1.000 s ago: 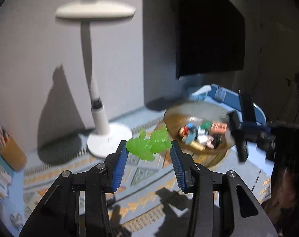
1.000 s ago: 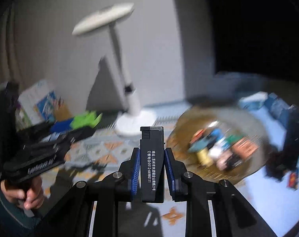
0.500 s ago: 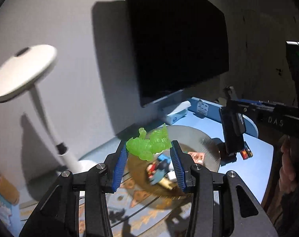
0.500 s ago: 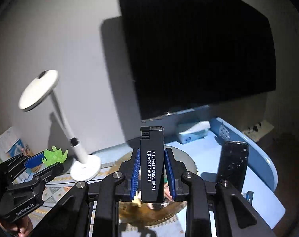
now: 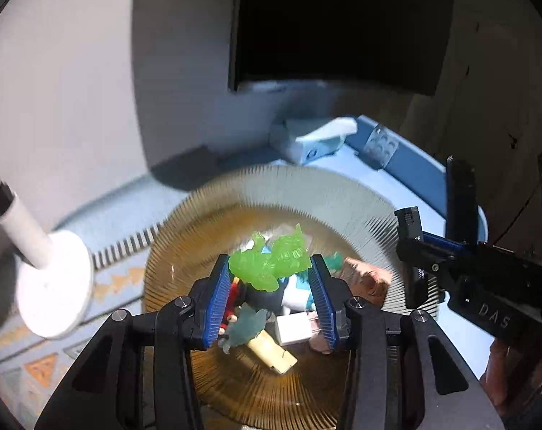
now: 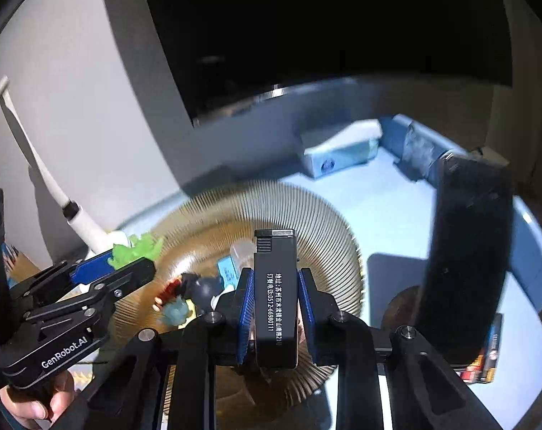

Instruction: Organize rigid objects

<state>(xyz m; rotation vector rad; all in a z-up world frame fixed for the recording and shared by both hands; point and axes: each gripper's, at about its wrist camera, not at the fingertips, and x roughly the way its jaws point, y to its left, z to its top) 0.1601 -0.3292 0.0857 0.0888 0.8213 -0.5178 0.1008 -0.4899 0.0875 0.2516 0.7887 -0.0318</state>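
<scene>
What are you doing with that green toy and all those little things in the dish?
A person is tidying small toys with a grabbing tool in each hand. The left tool is pinching a bright green toy figure and holding it above the ribbed amber dish, which already has a pile of small toys in it. The right tool is gripping a black lighter upright near the same dish. Neither thing has been dropped in yet.

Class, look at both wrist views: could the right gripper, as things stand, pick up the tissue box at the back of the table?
Probably not yet: the right gripper is shut on a black lighter, so its jaws are occupied. The tissue box lies beyond the ribbed bowl.
</scene>
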